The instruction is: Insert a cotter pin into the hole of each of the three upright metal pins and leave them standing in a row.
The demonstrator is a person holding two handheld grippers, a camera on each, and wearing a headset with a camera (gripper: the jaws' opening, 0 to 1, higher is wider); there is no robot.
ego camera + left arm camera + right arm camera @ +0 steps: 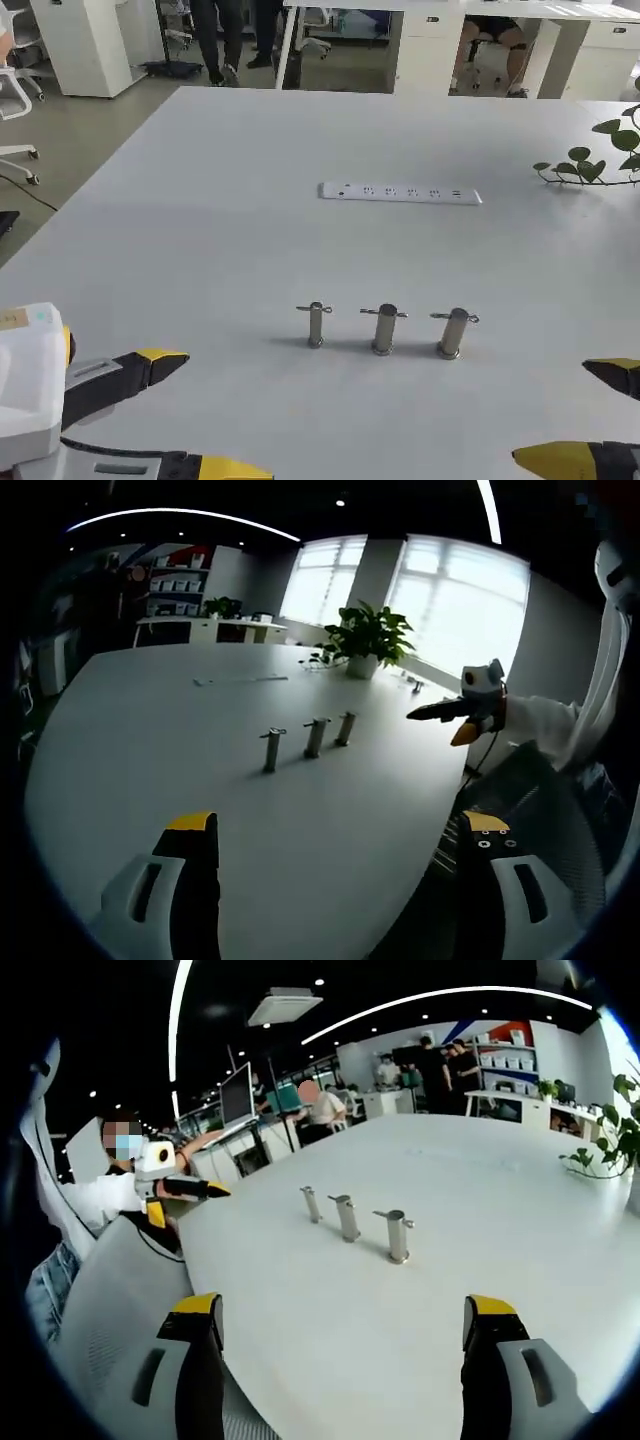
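Three upright metal pins stand in a row on the white table: the left pin (315, 326), the middle pin (384, 330) and the right pin (453, 334). Each has a thin cotter pin through its top. In the left gripper view the row (315, 737) sits mid-table ahead of the jaws, and in the right gripper view the same row (346, 1217) does too. My left gripper (200, 415) (338, 825) is open at the near left edge, well short of the pins. My right gripper (555, 412) (342, 1306) is open at the near right, holding nothing.
A white power strip (400, 193) lies beyond the pins. A leafy sprig (590, 165) reaches in from the right edge, and a potted plant (368, 640) stands at the table's far end. People and office chairs are past the far edge of the table (200, 230).
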